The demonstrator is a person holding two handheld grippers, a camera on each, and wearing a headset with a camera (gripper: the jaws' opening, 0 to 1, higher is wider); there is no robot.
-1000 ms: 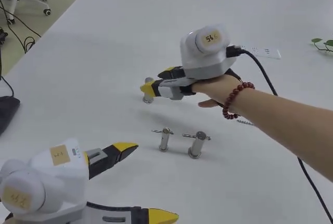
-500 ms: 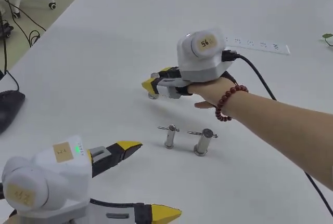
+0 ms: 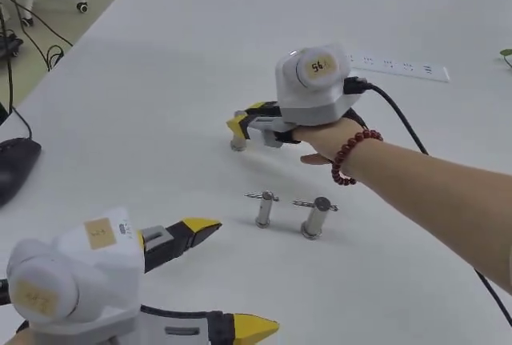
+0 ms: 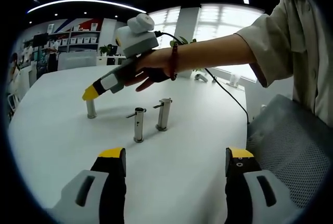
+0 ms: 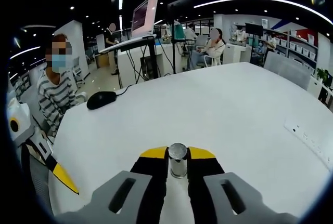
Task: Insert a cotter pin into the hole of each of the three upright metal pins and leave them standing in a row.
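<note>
Here, at centre of the head view, the right hand-held gripper (image 3: 238, 126) is closed narrowly on the top of a third pin (image 5: 178, 160) standing on the white counter (image 3: 160, 57). Just below, a left pin (image 3: 265, 210) and right pin (image 3: 314, 218) stand side by side, each with a cotter pin (image 3: 253, 195) through it. At lower left, the left hand-held gripper (image 4: 176, 156) hangs wide, holding nothing.

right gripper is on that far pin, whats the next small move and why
Probably ease the far pin toward the left cottered pin and right cottered pin, in line with them. The right gripper looks shut on it, it stands apart from that pair, and I see no cotter pin through it. The left gripper is open, holding nothing.
</note>
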